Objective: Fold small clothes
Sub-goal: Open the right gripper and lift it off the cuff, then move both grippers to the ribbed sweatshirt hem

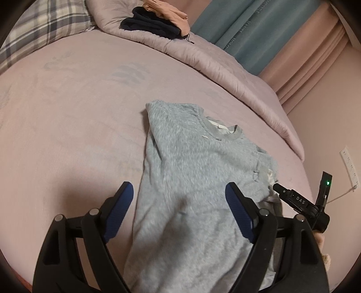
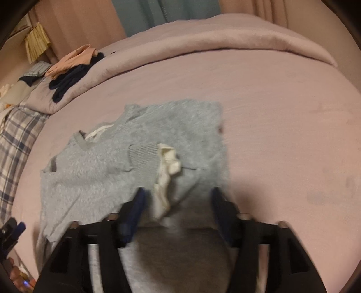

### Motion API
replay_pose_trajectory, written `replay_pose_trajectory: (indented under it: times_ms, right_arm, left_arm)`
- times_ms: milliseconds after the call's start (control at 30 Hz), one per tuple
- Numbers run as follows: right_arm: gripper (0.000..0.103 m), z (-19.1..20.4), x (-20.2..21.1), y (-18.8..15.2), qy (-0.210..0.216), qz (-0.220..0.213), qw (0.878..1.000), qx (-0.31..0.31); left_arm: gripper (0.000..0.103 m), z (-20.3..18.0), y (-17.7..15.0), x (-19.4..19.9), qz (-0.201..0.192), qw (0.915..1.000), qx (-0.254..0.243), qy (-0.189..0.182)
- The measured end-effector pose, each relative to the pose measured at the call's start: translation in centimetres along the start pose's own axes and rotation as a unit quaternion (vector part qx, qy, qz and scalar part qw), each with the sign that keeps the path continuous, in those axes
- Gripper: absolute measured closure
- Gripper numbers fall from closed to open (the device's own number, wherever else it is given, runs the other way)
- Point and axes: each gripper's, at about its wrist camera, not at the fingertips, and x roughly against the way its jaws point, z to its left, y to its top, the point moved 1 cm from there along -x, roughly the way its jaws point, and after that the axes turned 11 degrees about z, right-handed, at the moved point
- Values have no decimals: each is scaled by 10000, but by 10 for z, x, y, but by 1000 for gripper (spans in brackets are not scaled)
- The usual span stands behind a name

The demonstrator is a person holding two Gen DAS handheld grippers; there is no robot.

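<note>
A small light grey fuzzy sweater (image 1: 198,171) lies on the pink bed, collar away from me, one sleeve folded across its front with a white lining showing (image 2: 168,166). My left gripper (image 1: 180,198) is open, its blue pads (image 1: 119,209) spread over the sweater's lower part, nothing between them. My right gripper (image 2: 177,198) is open above the sweater's (image 2: 108,166) near edge; the view is blurred. The right gripper also shows at the right edge of the left wrist view (image 1: 300,202).
A pink quilt (image 1: 203,51) is bunched along the far side of the bed, with dark blue (image 1: 151,24) and peach (image 1: 169,11) folded clothes on it. A plaid pillow (image 1: 40,29) lies at the head. Teal and pink curtains (image 1: 259,29) hang behind.
</note>
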Motion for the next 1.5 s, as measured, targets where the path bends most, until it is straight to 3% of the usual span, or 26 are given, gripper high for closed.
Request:
replay_pose_trajectory:
  times_ms: [133, 433, 833, 1500]
  right_arm:
    - [33, -8, 24, -4, -85, -228, 9997, -63]
    - [10, -10, 87, -27, -205, -1002, 9946, 158]
    - [9, -25, 108, -65, -216, -1239, 9920, 74]
    - [9, -11, 133, -123, 184, -1505, 9883, 189]
  left_arm:
    - [13, -4, -11, 11, -78, 9999, 82, -4]
    - [1, -27, -35, 39, -279, 9991, -282, 157]
    - [1, -46, -69, 53, -343, 9937, -918, 538]
    - [1, -36, -99, 53, -178, 9933, -889, 719]
